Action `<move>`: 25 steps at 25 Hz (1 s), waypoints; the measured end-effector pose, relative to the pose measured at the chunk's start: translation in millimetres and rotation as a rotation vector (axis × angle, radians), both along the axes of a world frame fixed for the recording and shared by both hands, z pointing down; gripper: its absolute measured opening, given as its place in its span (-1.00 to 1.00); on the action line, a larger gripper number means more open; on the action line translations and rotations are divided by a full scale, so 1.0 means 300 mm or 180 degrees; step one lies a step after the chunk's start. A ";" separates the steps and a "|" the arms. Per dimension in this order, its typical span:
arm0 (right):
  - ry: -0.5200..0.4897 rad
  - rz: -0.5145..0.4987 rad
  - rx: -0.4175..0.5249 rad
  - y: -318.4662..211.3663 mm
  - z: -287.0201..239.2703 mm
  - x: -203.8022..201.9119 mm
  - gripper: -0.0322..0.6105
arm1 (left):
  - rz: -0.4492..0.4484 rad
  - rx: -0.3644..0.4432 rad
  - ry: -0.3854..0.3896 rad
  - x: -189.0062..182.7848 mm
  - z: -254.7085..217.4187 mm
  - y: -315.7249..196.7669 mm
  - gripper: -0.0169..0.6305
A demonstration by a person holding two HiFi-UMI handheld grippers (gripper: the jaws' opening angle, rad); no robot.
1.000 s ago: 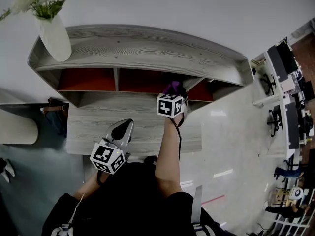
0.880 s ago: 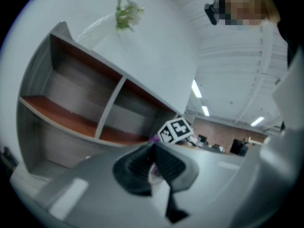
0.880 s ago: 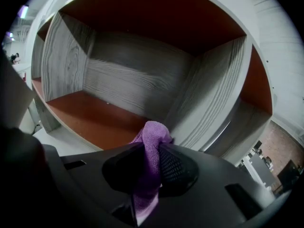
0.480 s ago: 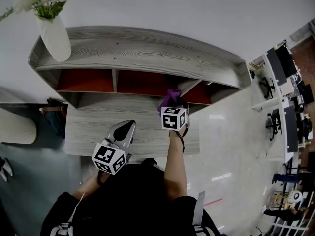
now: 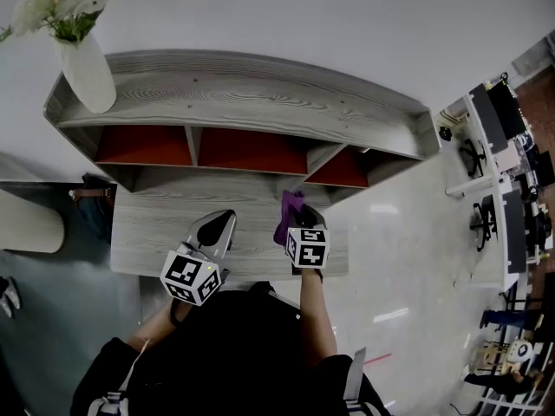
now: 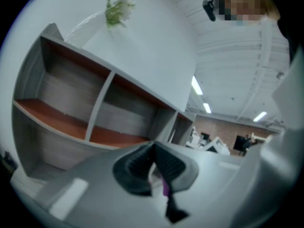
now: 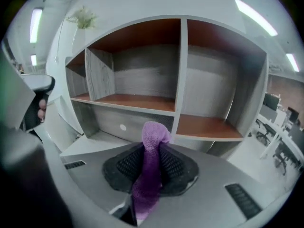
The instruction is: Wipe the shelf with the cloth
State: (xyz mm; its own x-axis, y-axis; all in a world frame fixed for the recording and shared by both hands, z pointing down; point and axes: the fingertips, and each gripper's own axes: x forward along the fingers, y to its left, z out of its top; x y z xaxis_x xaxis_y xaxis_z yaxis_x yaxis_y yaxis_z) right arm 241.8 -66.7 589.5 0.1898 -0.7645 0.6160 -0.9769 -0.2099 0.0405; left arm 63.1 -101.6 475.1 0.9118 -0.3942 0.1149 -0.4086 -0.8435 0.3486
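Hard to read in the head view: tips of the right gripper (image 5: pixel 299 220), tucked under its marker cube (image 5: pixel 308 246) and behind the purple knitted cloth (image 5: pixel 286 211). Clear in the right gripper view: right gripper (image 7: pixel 152 149) clamped on the purple knitted cloth (image 7: pixel 151 167). One end poking up above the black ribbed pads (image 7: pixel 175 167), the other hanging below, cut off at the bottom edge.

Cloth held over the right part of the low front ledge (image 5: pixel 165 228) of the grey wood-grain shelf unit (image 5: pixel 251 94) with red-brown boards. On the near side of the divider between middle and right compartments, outside all three. Cannot tell from the head view whether touching the ledge.

Left gripper (image 5: pixel 224 222) over the same ledge, left of the cloth and apart from it. In the left gripper view, left gripper (image 6: pixel 153 149) pressed closed, nothing pinched. Only a blurred purple and white sliver below the pads, too smeared to name. Left end of the shelf unit (image 6: pixel 71 103) bent by the lens there.

On the shelf top, far left: white vase of pale flowers (image 5: pixel 87 72), blooms cut off by the frame. Person's black-clothed torso (image 5: pixel 234 345) covering the near floor. Far right: office desks and chairs (image 5: pixel 507 189), small and unclear. Rounded white object (image 5: pixel 30 228) at the left edge, cut off, not identifiable.
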 end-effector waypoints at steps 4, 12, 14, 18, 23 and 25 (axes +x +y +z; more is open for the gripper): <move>-0.0097 -0.0042 0.0195 0.042 -0.012 -0.025 -0.70 | -0.0062 0.0035 -0.0059 0.019 0.003 -0.013 -0.93; -0.0222 -0.0247 0.0869 0.049 -0.178 -0.148 -0.70 | -0.0220 0.0159 -0.0065 0.029 -0.036 -0.028 -0.93; -0.0275 -0.0209 0.1093 0.046 -0.240 -0.173 -0.70 | -0.0228 0.0251 -0.0053 0.031 -0.060 -0.024 -0.93; -0.0352 -0.0217 0.1383 0.050 -0.352 -0.216 -0.70 | -0.0253 0.0274 -0.0010 0.020 -0.085 -0.019 -0.93; -0.0098 -0.0328 0.1729 0.069 -0.495 -0.245 -0.70 | -0.0370 0.0303 0.0006 0.005 -0.102 -0.026 -0.93; 0.0065 -0.0345 0.1927 0.083 -0.539 -0.253 -0.70 | -0.0406 0.0341 -0.0001 0.004 -0.101 -0.023 -0.93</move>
